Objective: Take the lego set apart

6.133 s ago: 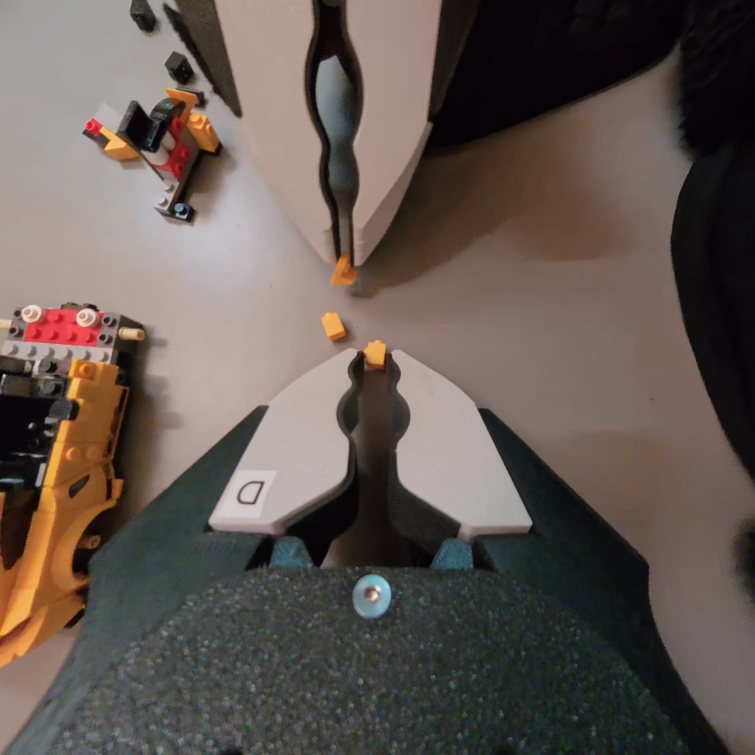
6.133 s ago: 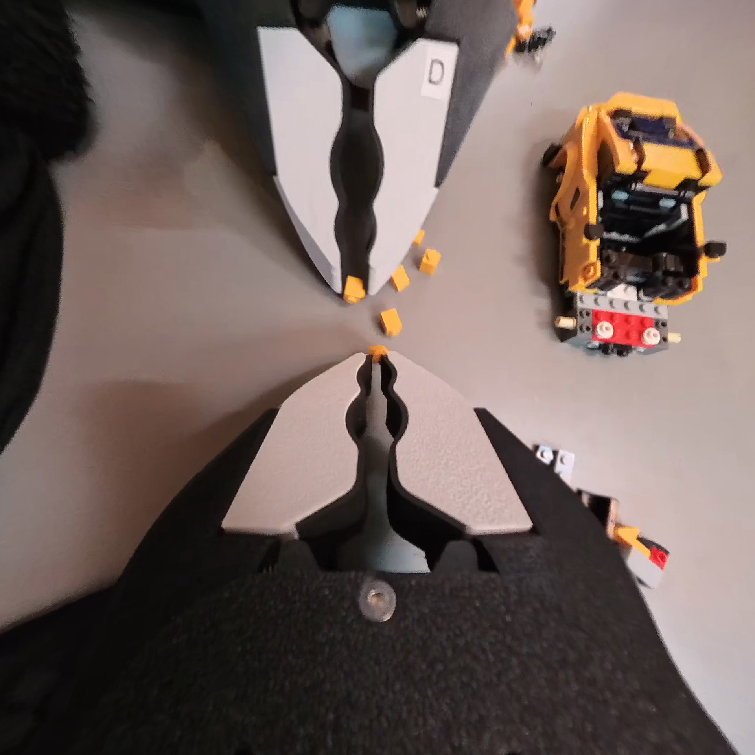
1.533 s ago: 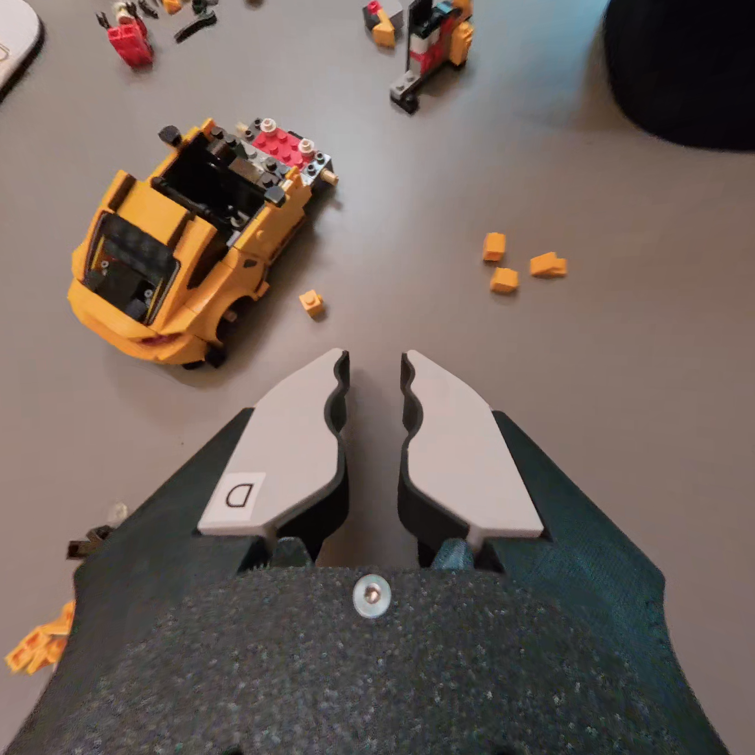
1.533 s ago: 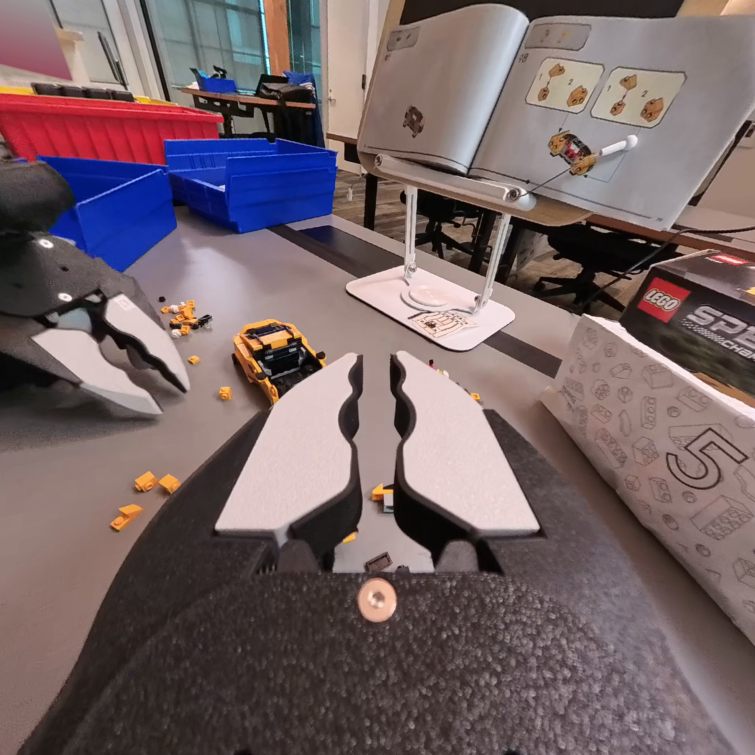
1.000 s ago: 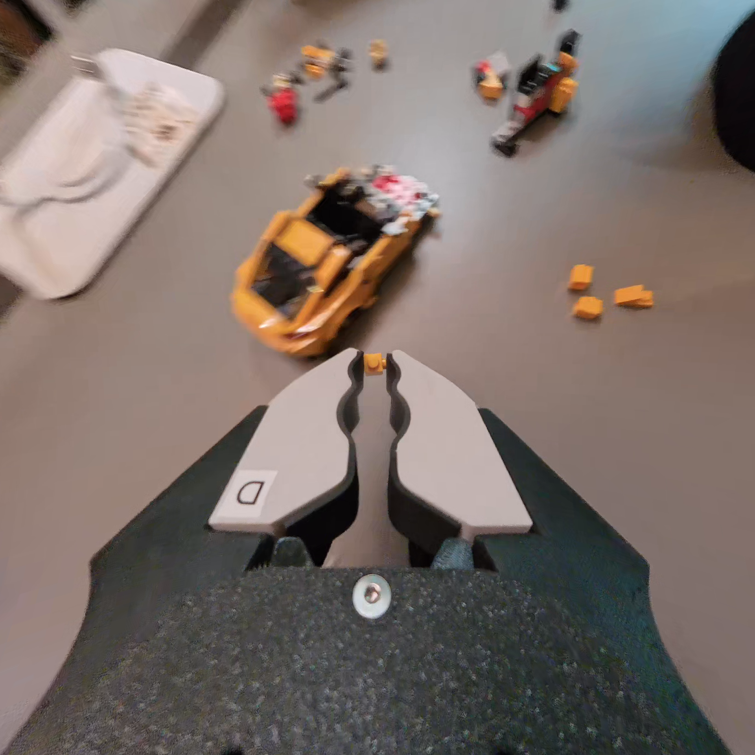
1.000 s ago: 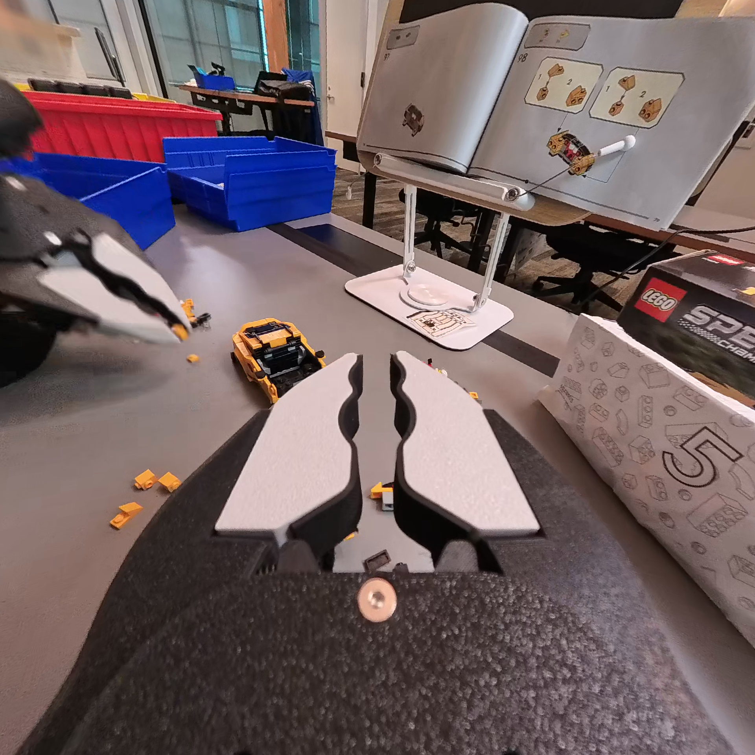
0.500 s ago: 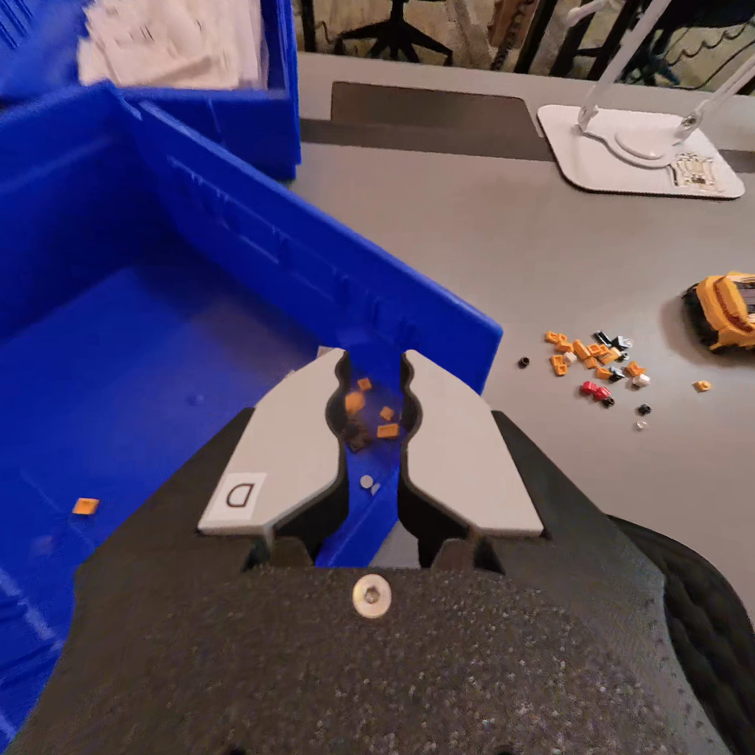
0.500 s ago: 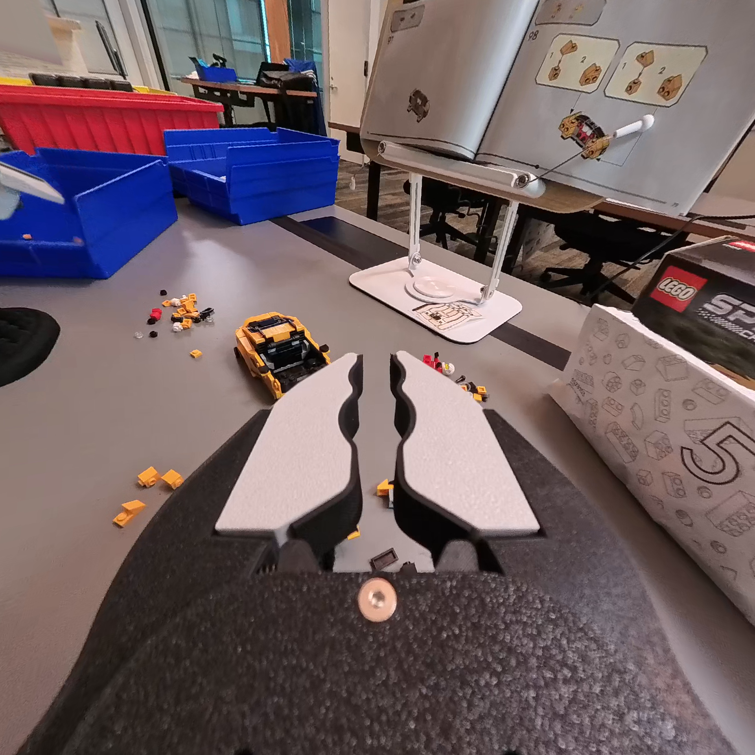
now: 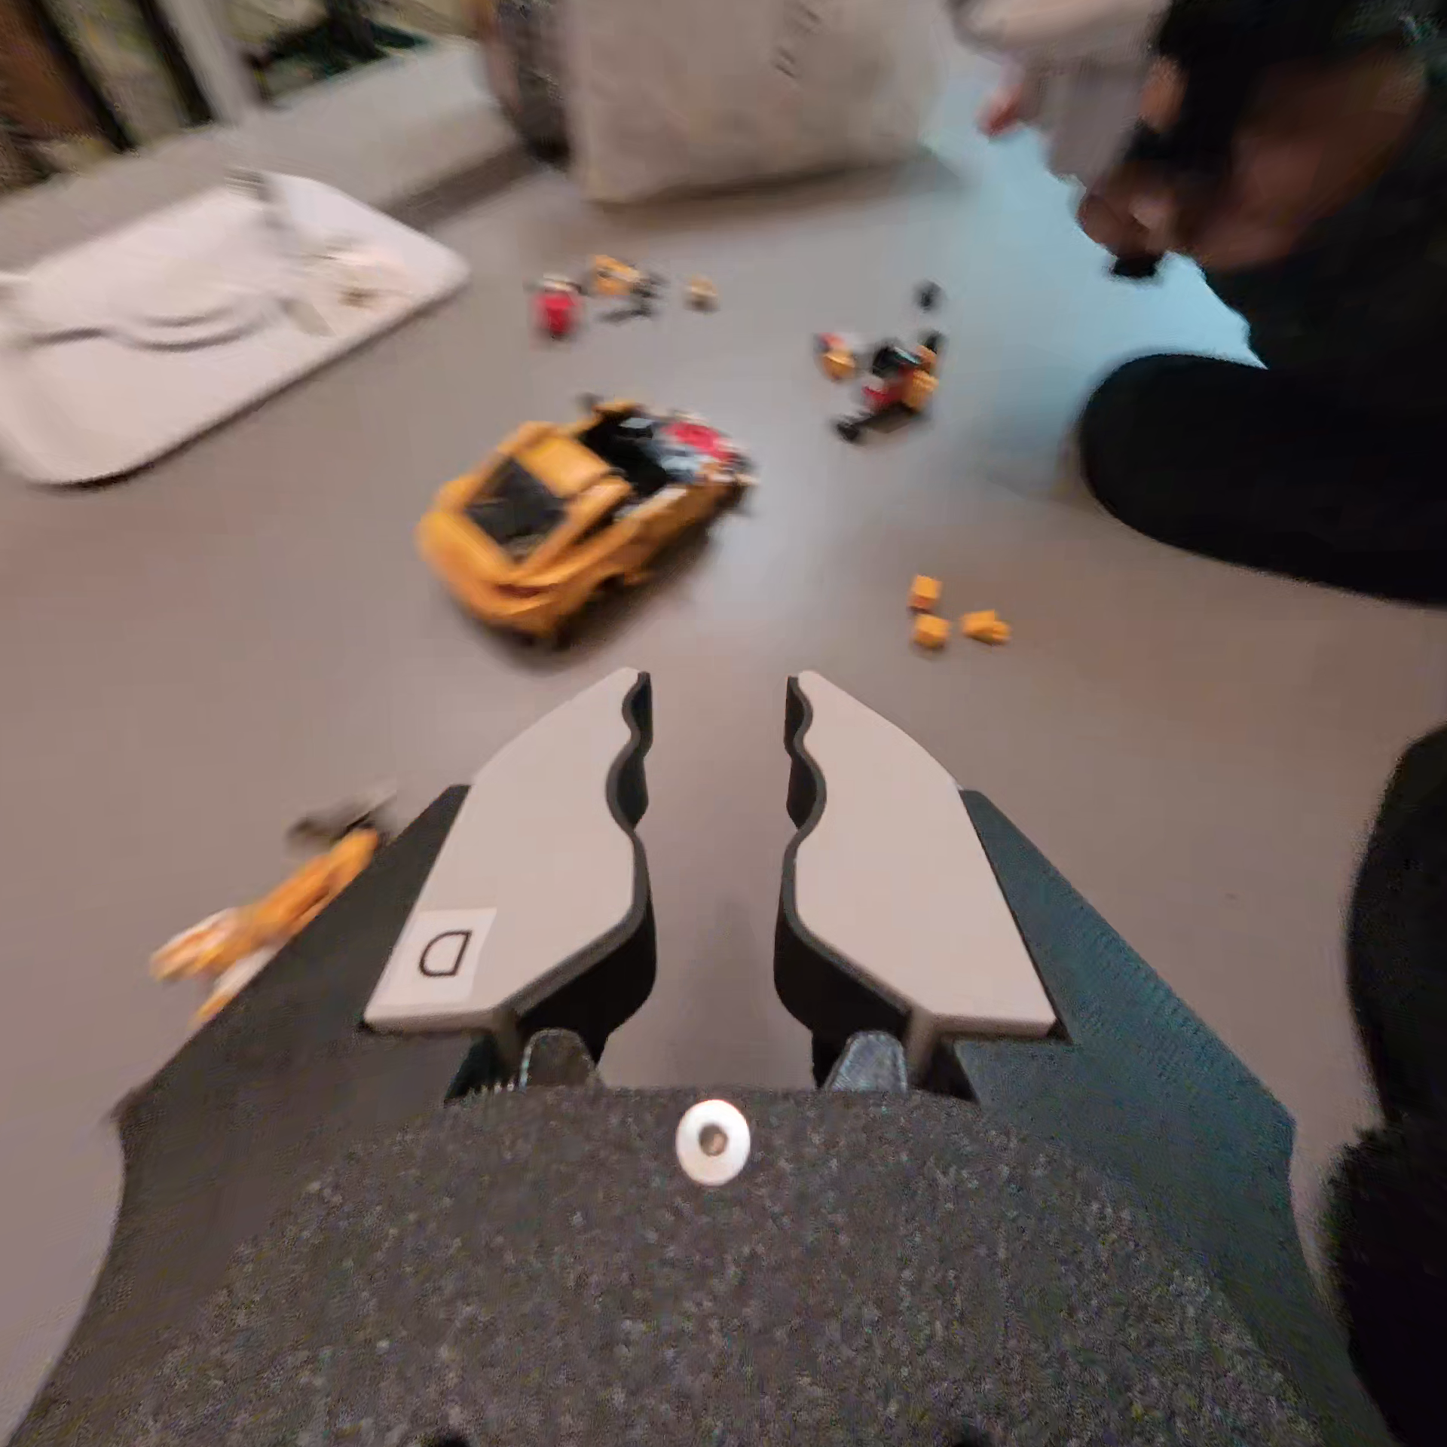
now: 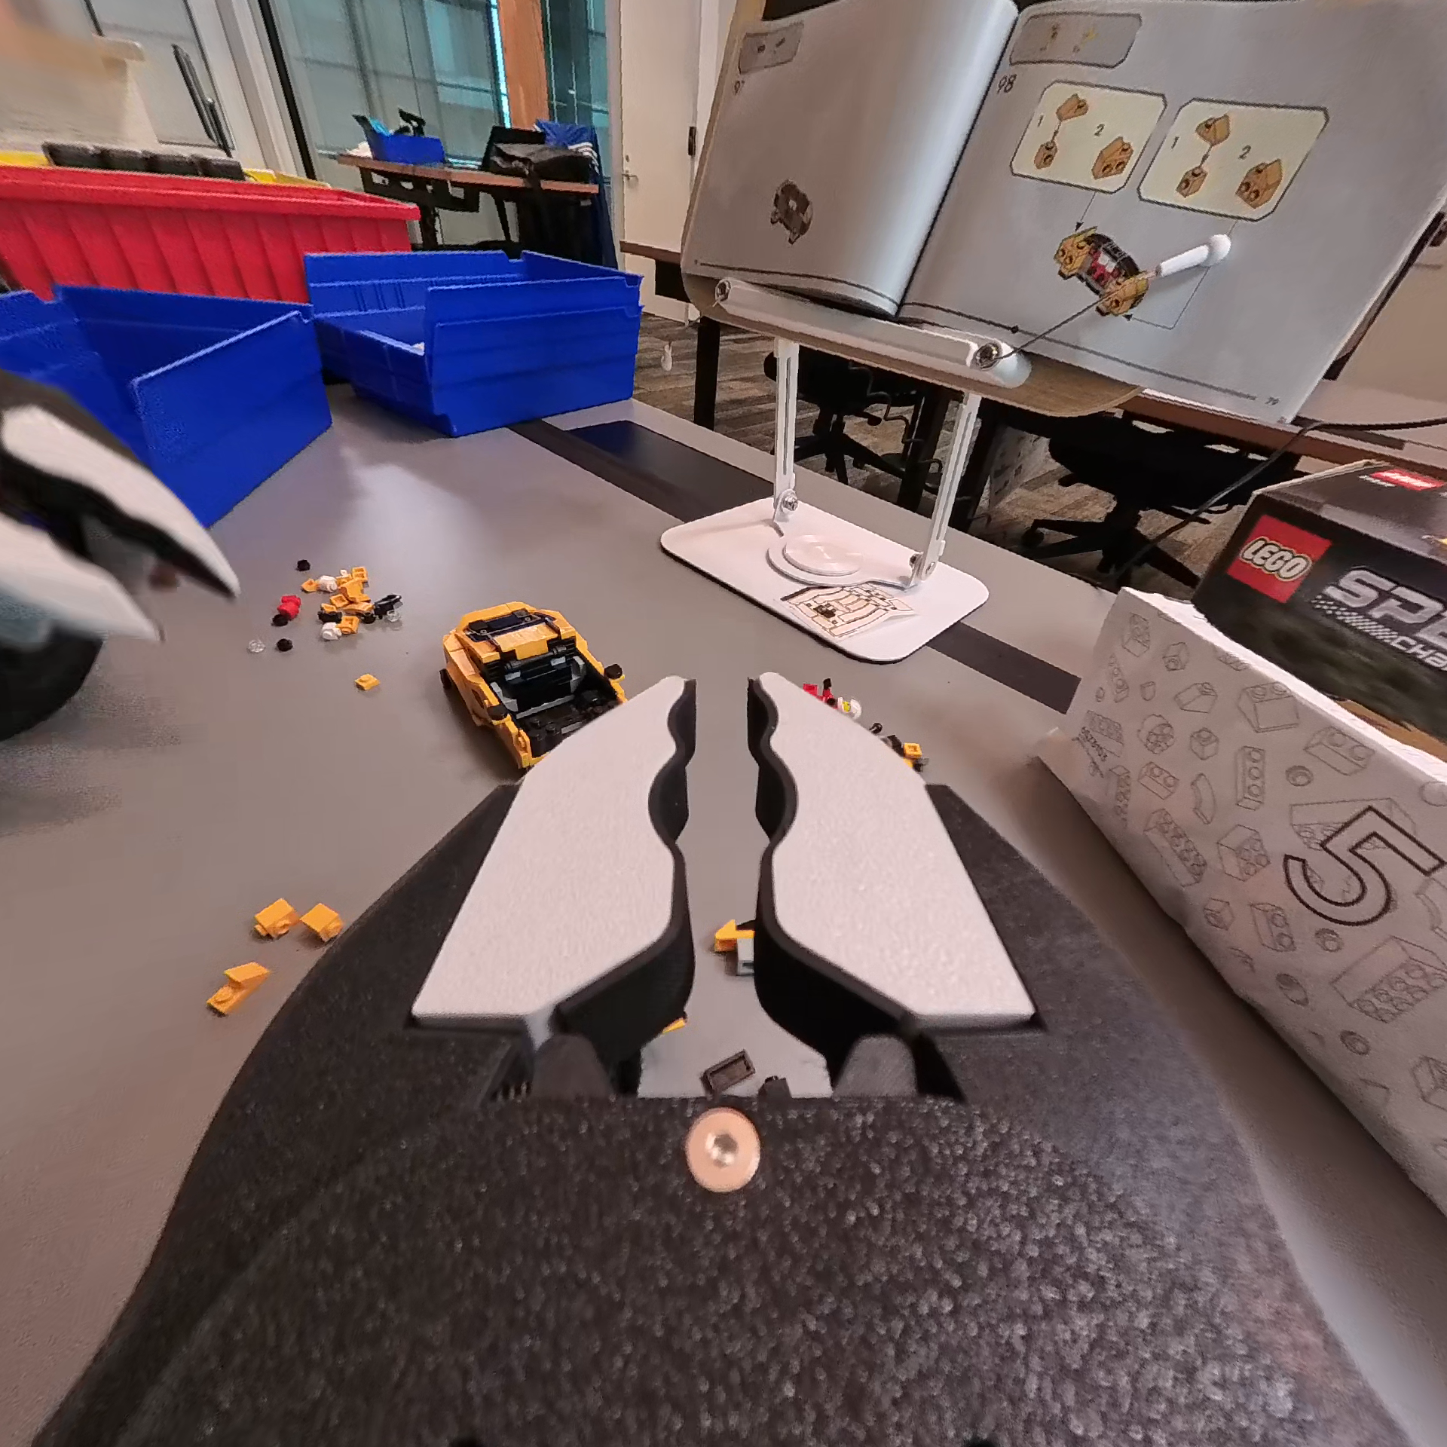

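While both grippers hang empty above it, the grey table [image 10: 470, 501] carries everything. Far left stand the blue bins [image 10: 235, 376] with a red bin [image 10: 180, 227] behind; far right, a white patterned bag [image 10: 1253, 846] and the set's dark box [image 10: 1347, 579]. Between them a white stand [image 10: 830, 579] holds an open instruction book [image 10: 1018, 156].

Yellow car [image 10: 525, 689], the task's thing, sits mid-table, upright, roof off, cabin exposed. In the left wrist view it lies just ahead of the left gripper [image 9: 716, 689], slightly left. That gripper's fingers [image 9: 548, 846] stand well apart, nothing between them. Right gripper [image 10: 720, 689] fingers are parted by a narrow gap, also empty.

Loose bits: a small pile [image 10: 344, 603] left of the car, three yellow bricks [image 10: 290, 932] near left, a red-and-black clump [image 9: 893, 376] beyond the car.

Judgement: the step in hand is a return to the car for another piece. Next move calls for one gripper to steady the body while the other pinches a part.

Left wrist view is smeared with motion; small parts there can't be told apart. A dark sleeve [image 9: 1253, 485] cuts its right side. Pieces under the right gripper are mostly hidden.
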A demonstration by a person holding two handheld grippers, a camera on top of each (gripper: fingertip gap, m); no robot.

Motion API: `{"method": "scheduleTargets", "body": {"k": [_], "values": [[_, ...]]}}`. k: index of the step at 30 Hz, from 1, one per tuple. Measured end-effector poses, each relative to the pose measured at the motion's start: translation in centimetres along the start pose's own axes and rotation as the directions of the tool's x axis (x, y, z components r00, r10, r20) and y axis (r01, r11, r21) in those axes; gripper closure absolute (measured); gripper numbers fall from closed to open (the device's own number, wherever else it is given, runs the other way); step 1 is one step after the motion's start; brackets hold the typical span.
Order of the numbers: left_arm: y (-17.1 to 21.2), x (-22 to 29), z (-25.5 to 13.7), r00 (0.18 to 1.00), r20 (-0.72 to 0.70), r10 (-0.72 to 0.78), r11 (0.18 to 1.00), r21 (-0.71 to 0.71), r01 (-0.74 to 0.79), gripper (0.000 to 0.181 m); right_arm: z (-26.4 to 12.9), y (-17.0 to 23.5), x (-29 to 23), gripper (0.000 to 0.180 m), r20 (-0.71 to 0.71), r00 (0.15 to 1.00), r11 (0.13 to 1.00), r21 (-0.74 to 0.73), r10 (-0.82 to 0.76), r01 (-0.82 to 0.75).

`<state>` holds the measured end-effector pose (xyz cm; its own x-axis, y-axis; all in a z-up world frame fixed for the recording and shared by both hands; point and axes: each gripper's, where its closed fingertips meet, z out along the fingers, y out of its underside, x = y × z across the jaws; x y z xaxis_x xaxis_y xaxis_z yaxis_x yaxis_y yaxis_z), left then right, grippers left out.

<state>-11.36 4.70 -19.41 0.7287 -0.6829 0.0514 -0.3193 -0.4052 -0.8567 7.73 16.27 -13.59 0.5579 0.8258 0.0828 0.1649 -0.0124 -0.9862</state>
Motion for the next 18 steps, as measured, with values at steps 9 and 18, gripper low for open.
{"method": "scheduleTargets", "body": {"k": [9,18], "values": [[2.9,8.5,9.3,0.947,-0.271,0.171,0.948,-0.216,-0.233,0.151,-0.8,-1.2,0.9,0.167,-0.050,0.999,0.998,0.055,0.012,-0.010],[1.4,8.0,9.7,0.956,-0.230,0.184,0.964,-0.150,-0.221,0.169,-0.8,-1.4,0.6,0.167,-0.044,0.999,0.998,0.058,0.007,-0.004]]}}
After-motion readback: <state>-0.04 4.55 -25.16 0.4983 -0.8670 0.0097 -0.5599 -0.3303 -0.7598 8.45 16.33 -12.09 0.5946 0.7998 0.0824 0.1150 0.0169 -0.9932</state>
